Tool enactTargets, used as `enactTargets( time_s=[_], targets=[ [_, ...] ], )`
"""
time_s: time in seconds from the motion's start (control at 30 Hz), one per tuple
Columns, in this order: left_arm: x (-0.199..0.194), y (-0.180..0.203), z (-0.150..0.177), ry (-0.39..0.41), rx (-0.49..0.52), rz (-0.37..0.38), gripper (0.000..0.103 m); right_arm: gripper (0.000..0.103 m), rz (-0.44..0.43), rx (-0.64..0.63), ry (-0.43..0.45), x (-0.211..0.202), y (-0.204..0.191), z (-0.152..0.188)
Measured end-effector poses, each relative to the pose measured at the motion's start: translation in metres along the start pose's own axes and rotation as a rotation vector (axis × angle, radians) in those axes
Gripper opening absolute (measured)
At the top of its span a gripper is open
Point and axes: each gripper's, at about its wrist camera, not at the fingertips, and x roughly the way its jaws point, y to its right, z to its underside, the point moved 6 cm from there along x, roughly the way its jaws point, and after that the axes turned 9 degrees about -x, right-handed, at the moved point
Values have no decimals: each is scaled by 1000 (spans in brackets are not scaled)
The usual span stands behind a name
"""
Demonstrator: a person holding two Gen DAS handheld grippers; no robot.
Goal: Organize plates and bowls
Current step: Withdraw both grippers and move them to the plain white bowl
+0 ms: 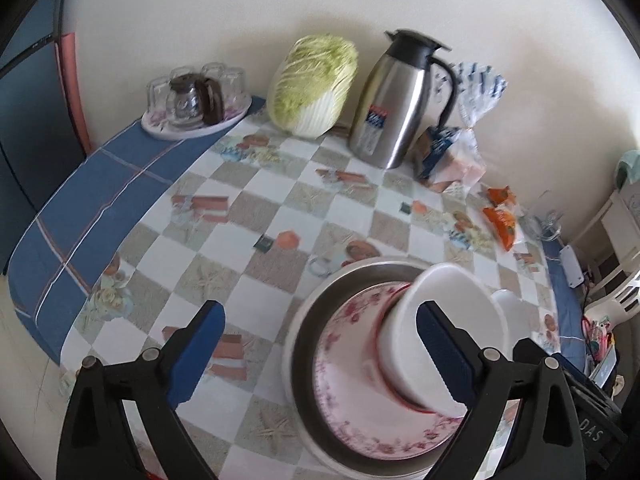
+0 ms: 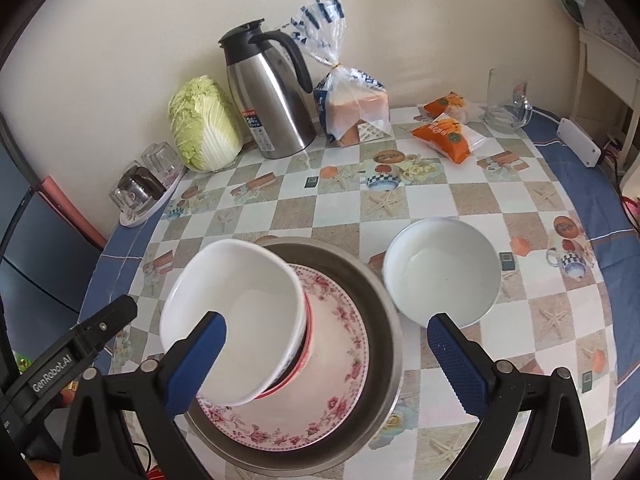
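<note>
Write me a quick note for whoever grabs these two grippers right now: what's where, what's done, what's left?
Left gripper: open, empty. Right gripper: open, empty.
Steel basin holds the floral plate; a white bowl sits tilted on a red-rimmed bowl on the plate.
Second white bowl stands alone on the table, right of the basin.
Left: likely straighten the tilted bowl, stack the loose one.

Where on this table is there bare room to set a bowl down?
Free: the checkered middle between the metal basin and the thermos, and the blue strip below the glass tray. Crowded: the back wall, with cabbage, bread and snack packs.
</note>
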Motion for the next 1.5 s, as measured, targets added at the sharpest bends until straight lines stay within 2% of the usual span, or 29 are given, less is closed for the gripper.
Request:
enactTargets(
  time_s=[0.17,0.3,0.37,0.53,0.6,0.77,0.93,1.07,1.13,1.23,1.27,1.33,1.47,1.5],
  targets=[
    [-13,39,-9,42,60,56,97,102,6,57,39,-13,34,-6],
    [-20,86,-13,29,138,122,97,102,92,157,46,-18,82,-5],
    [-19,108,-15,18,175,132,97,102,128,213,42,-19,109,-2],
    [-4,175,-7,-46,331,118,97,102,138,333,18,-7,152,8],
    [12,200,6,-102,392,109,97,102,147,350,-17,5,163,13],
    [61,237,37,-228,461,67,97,102,166,389,-104,32,180,29],
    [101,250,56,-271,494,5,96,102,162,379,-144,51,180,36],
    [127,246,62,-310,462,-31,93,98,132,391,-166,61,176,38],
    [139,243,66,-329,451,-54,76,89,127,389,-172,65,175,38],
    [153,241,73,-352,457,-77,74,85,120,396,-182,70,173,39],
    [157,240,76,-362,462,-83,73,79,116,401,-179,71,172,38],
    [163,237,81,-379,464,-98,59,73,110,401,-169,72,171,36],
    [174,233,90,-431,459,-125,57,69,91,411,-182,76,169,37],
    [177,232,92,-438,458,-127,57,64,86,413,-190,78,168,37]
  ],
)
